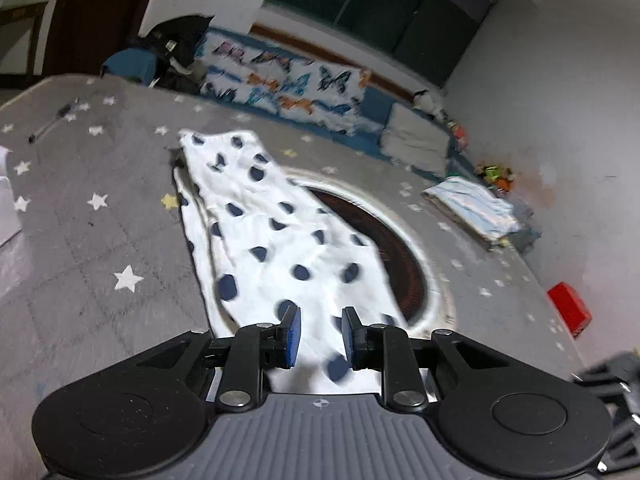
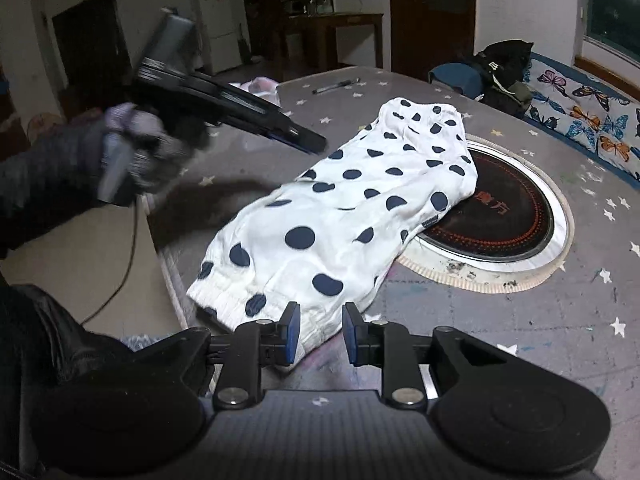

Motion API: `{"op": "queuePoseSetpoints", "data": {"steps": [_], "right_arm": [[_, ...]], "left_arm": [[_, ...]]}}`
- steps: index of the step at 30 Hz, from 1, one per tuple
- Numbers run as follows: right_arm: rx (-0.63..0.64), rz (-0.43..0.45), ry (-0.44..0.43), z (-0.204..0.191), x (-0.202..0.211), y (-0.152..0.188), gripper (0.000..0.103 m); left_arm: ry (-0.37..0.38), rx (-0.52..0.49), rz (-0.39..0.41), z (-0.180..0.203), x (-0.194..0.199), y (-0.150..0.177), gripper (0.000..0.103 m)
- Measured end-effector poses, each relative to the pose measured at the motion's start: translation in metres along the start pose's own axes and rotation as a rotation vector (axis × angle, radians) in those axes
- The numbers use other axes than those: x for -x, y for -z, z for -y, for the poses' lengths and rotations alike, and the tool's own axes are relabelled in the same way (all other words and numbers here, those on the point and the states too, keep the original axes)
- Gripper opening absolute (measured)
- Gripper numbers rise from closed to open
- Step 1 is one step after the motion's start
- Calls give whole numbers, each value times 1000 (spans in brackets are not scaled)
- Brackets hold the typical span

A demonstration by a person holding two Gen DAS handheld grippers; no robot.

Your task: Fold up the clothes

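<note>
Right wrist view: the right gripper (image 2: 320, 334) hangs with its jaws spread and nothing between them, just above the near elastic hem of the garment (image 2: 344, 216). The hem lies at the near edge of the table (image 2: 500, 320), close to the corner. From there the white, navy-dotted garment runs away across the grey star-printed cover, its far side draped over the rim of the round inset burner (image 2: 516, 220). It looks already folded lengthwise into one long strip, both layers roughly aligned. Off to the side, the left gripper (image 2: 308, 138) is held up in a gloved hand (image 2: 140, 152), above the table and apart from the cloth.

Left wrist view: the left gripper (image 1: 320, 338) also shows spread jaws, empty, looking down the length of the garment (image 1: 276, 232), though motion blur softens detail. A folded striped piece (image 1: 476, 208) already sits near the far table edge.

Judging by this, the first fold is done; what remains is bringing one end over the other and setting the bundle aside.
</note>
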State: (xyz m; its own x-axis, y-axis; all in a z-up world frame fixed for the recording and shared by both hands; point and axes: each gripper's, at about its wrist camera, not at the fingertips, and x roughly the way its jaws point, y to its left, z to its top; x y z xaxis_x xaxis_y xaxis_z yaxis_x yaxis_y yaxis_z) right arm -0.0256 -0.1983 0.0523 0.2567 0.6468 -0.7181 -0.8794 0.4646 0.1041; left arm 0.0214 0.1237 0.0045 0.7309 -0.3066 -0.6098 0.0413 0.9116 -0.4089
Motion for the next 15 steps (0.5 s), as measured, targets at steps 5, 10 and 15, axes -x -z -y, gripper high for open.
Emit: {"op": "queuePoseSetpoints", "data": {"steps": [5,10,15], "right_arm": [[-32,6,-47,-1,-16,0,22],[-48,-29,-102,-4,-37,5,24],[-60,-40,-136,-6,-42,7,26]], "left_arm": [[-88,-34,-40,-13,-26,-1,14],[-204,-93,-43,-22,-26,3,7],[-204,-66,-27,-32,-18,-6,8]]}}
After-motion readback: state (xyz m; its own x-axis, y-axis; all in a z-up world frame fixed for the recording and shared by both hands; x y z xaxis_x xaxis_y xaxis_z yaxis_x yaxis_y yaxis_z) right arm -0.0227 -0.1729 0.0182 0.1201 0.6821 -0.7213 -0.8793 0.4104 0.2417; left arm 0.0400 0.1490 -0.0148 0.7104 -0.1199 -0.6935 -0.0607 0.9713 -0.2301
